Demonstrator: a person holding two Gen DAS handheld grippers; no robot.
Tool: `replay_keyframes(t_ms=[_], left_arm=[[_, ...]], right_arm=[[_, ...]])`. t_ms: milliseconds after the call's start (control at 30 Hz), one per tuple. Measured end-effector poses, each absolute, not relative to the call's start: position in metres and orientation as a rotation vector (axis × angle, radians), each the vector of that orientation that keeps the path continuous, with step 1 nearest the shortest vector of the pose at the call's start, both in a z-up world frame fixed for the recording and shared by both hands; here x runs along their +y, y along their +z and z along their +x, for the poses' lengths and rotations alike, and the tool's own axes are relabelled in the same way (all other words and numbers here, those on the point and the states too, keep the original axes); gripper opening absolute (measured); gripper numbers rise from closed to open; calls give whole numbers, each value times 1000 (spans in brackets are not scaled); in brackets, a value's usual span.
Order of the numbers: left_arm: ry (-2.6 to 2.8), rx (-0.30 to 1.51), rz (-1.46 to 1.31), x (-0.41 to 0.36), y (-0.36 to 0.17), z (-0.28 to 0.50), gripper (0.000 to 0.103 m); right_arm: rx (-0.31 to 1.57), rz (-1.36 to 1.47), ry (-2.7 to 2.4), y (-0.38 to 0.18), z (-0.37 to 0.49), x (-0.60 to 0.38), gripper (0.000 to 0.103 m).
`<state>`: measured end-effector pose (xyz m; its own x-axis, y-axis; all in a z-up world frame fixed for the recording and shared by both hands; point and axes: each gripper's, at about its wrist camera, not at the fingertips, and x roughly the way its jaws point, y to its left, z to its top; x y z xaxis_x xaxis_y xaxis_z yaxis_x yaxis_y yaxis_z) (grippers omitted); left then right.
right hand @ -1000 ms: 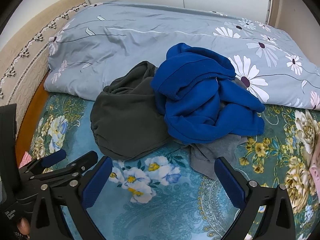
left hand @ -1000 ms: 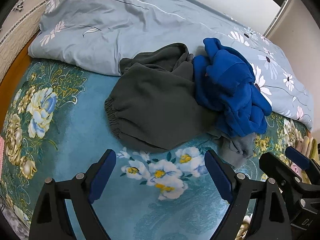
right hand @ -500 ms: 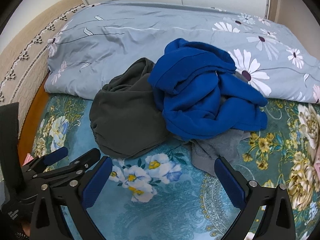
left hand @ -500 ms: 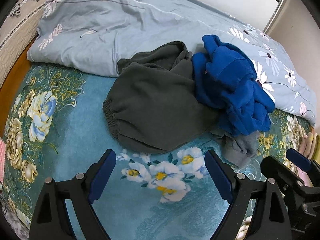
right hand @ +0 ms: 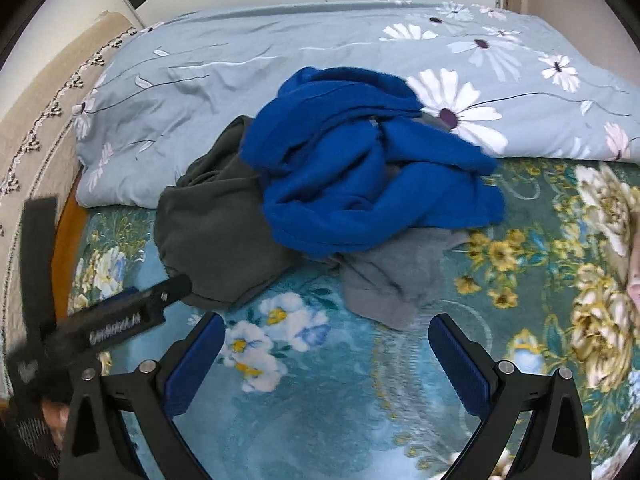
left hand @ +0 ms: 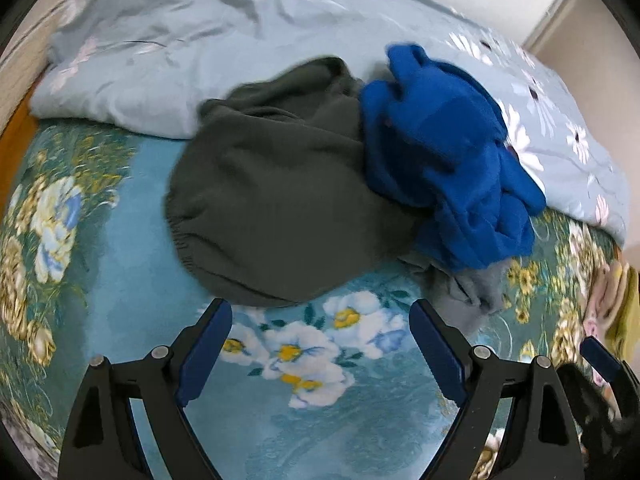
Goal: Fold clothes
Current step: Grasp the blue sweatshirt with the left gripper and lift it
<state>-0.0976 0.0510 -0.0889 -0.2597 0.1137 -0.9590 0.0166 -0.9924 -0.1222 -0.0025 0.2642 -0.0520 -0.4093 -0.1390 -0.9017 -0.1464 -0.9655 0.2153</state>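
Spread wide and holding nothing, both pairs of fingers, the left gripper [left hand: 320, 344] and right gripper [right hand: 326, 354], hover over the floral bedspread [left hand: 132, 248], with the crumpled heap just ahead: dark grey garment [left hand: 276, 208] off the left tips, blue garment [right hand: 360, 176] beyond. My worry is that tangled layers would let a pinch drag several pieces together. Only the right view shows how far the light grey piece [right hand: 394, 276] spreads under the blue.

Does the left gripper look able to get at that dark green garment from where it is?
Probably yes. The left gripper is open and empty, and the dark green garment lies just ahead of its fingertips with only bare bedspread between. The blue garment overlaps only its far right side.
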Motion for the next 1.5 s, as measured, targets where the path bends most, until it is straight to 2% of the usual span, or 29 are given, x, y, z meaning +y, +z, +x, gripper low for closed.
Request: replay_keyframes(t_ms=[100,267,367,433,533,600,633,667,733,867,1133,1233,1333,1500], left_arm=[[2393,-156,-1875,70,-92,-113,91],[2329,-248,-1892,97,-97,-145,90],[2292,-216,-1885,117,-100,-163,90],[2281,-184,-1888,130,-103,-172,85],[2259,-117,-1924,146,-111,-181,73],[2217,-124,-1951,152,-117,-185,56],[2193,-136,-1962,155,-119,-187,37],[2194,-156,-1953,153,-115,-186,24],[2200,-198,-1932,150,-106,-186,15],[2210,-280,-1890,143,-88,-184,12],[2172,-429,-1546,123,22,-145,11],[2133,-482,-1484,106,47,-111,11],[2106,-449,-1507,94,53,-66,11],[2029,-439,-1717,85,5,-3,11]], right_arm=[[403,-1698,2571,-50,11,280,103],[409,-1660,2489,-50,42,314,103],[426,-1638,2435,-52,61,333,103],[424,-1624,2403,-53,72,345,103],[428,-1599,2357,-52,88,361,103],[438,-1578,2326,-51,99,373,103],[447,-1567,2314,-49,104,378,103],[457,-1556,2307,-47,108,382,103],[474,-1536,2295,-44,116,388,103],[494,-1504,2305,-36,127,393,103],[568,-1462,2360,-19,145,393,103],[593,-1443,2378,-13,154,393,103],[640,-1427,2376,-11,165,396,103],[700,-1425,2361,-13,185,397,103]])
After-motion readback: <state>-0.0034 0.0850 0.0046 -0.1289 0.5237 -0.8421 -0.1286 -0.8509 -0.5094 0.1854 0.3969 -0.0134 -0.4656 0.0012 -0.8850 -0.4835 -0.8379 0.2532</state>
